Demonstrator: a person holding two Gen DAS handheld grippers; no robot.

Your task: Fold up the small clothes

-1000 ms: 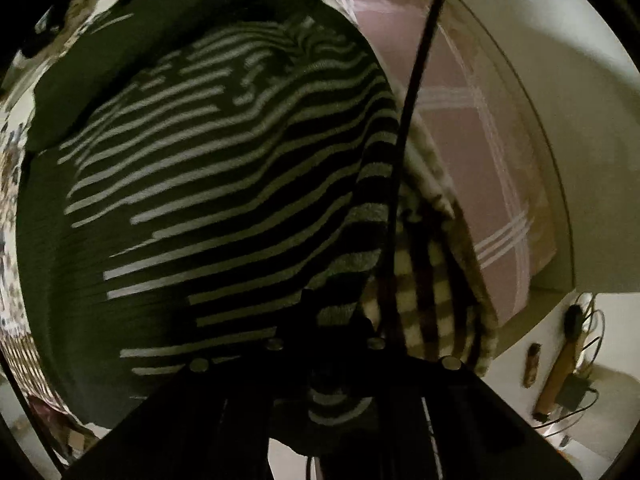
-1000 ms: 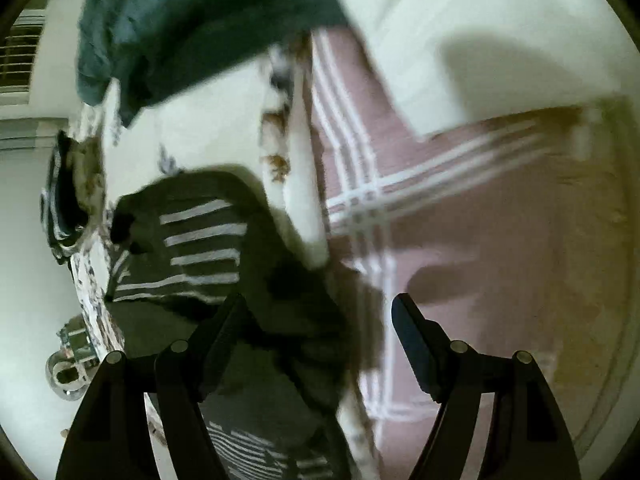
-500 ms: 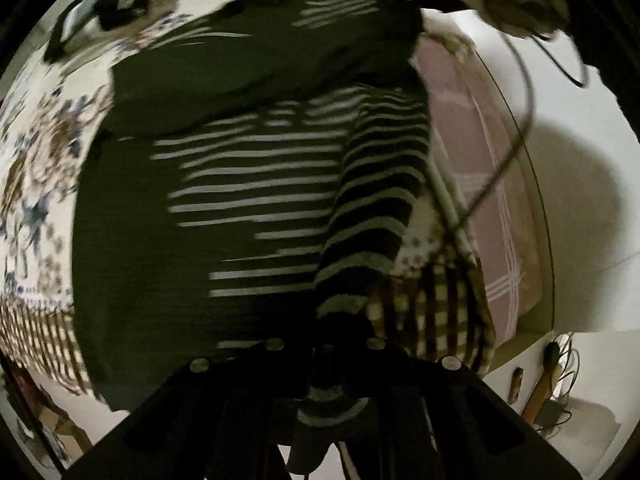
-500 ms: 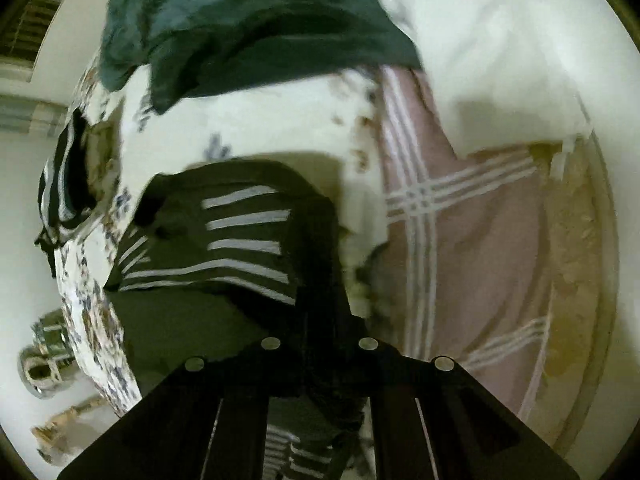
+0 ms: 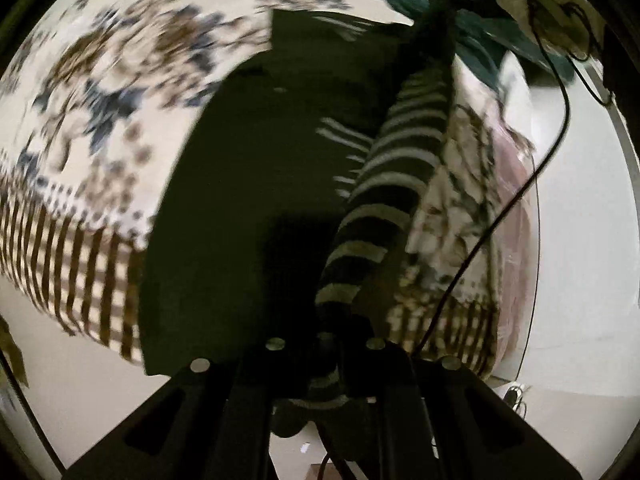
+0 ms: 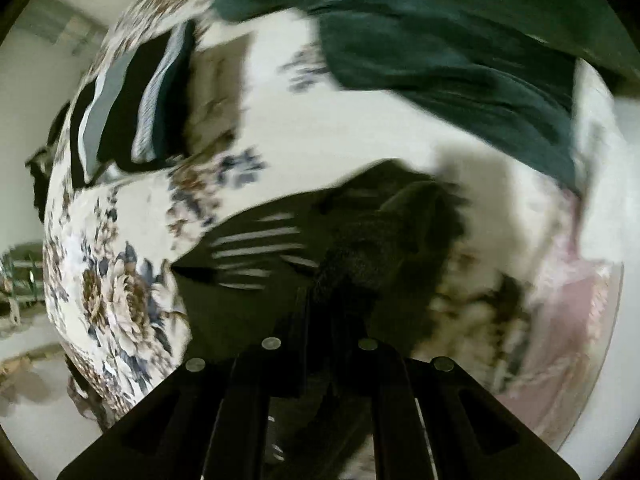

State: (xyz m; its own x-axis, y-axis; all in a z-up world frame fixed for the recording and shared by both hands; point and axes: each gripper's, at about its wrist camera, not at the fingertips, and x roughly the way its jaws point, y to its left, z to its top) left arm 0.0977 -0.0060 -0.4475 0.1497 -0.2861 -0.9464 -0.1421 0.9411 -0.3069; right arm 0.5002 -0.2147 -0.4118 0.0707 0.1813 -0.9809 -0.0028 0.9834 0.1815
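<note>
A dark green garment with thin white stripes (image 5: 256,184) lies on a floral bedspread (image 5: 120,92). My left gripper (image 5: 326,344) is shut on its broad-striped sleeve (image 5: 396,168), which runs up and away from the jaws. In the right wrist view the same garment (image 6: 280,248) stretches left from my right gripper (image 6: 320,340), which is shut on a bunched dark edge of it (image 6: 384,232). The fingertips of both grippers are hidden by cloth.
A teal garment (image 6: 460,52) lies at the back of the bed. A folded black, grey and white striped piece (image 6: 124,100) sits at the far left. A pink checked sheet (image 6: 560,320) shows at right. A black cable (image 5: 520,188) hangs across the left wrist view.
My right gripper closed on the garment's edge and both grippers pulled back and up, dragging the garment. More floral bedspread shows in both views.
</note>
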